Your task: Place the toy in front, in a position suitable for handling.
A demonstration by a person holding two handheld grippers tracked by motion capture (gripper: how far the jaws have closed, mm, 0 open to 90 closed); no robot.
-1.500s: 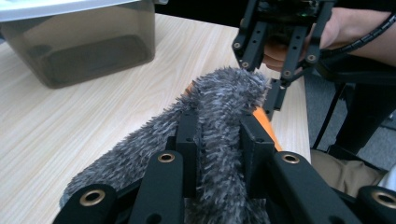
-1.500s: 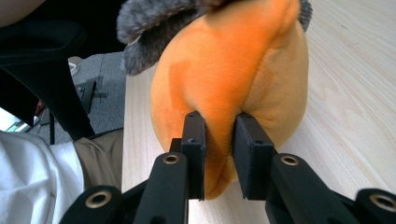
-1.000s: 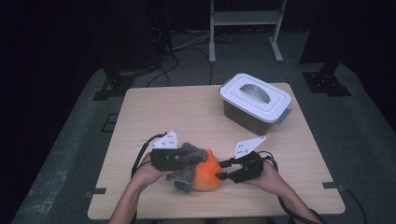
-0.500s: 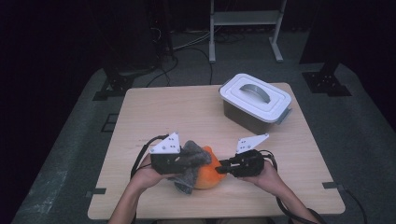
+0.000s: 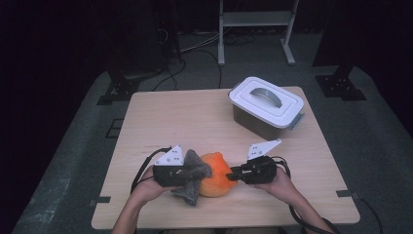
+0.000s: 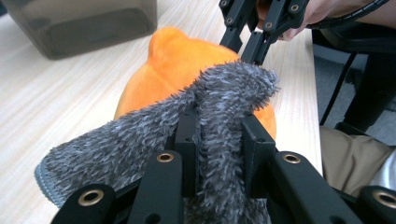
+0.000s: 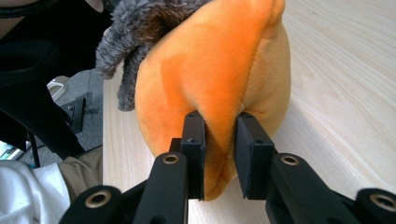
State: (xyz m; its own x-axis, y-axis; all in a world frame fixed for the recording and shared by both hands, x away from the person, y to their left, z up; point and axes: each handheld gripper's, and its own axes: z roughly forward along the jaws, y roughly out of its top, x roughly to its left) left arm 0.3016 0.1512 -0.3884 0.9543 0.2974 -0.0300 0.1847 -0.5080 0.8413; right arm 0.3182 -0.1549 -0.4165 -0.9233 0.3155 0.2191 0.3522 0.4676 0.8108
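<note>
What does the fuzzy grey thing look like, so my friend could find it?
Look at the near edge of the wooden table, between the two grippers. The grey furry cloth drapes over an orange plush toy. It is shaggy and grey; the toy is smooth.

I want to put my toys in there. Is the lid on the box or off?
On. The white lid sits flat over the grey box, handle on top, and no gap shows around its rim.
</note>
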